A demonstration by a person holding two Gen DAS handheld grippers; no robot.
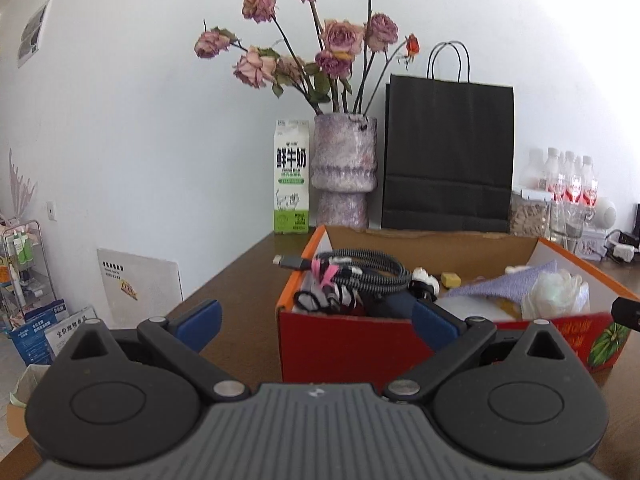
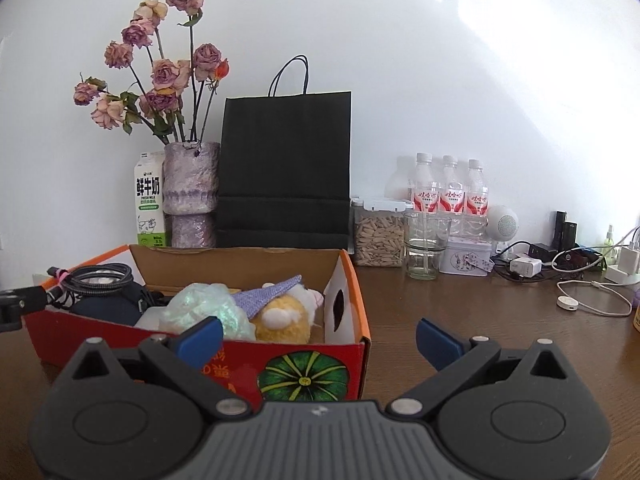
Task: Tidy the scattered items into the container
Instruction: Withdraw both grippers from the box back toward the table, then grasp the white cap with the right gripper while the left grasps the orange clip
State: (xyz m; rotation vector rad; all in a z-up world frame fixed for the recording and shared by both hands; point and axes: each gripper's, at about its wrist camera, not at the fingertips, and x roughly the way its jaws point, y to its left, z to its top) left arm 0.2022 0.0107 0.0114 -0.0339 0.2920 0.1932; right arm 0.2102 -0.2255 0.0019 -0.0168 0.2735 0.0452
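**Box filled, both grippers empty**

The red box point(image 2: 304, 376) on the table point(image 2: 480, 320) holds a coiled cable point(image 1: 360, 276) at its left, a crumpled bag point(image 2: 204, 304) and a yellow plush point(image 2: 284, 320) at right. Left gripper point(image 1: 316, 320) and right gripper point(image 2: 318, 334) hover at its near wall, jaws spread wide, gripping nothing.

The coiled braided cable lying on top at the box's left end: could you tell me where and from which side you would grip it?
I'd grip the coiled cable at its bundled loops, beside the pink tie, coming from above. The coil lies flat atop the other contents at the box rim, so the loops are exposed. The left tool is open and nearest.
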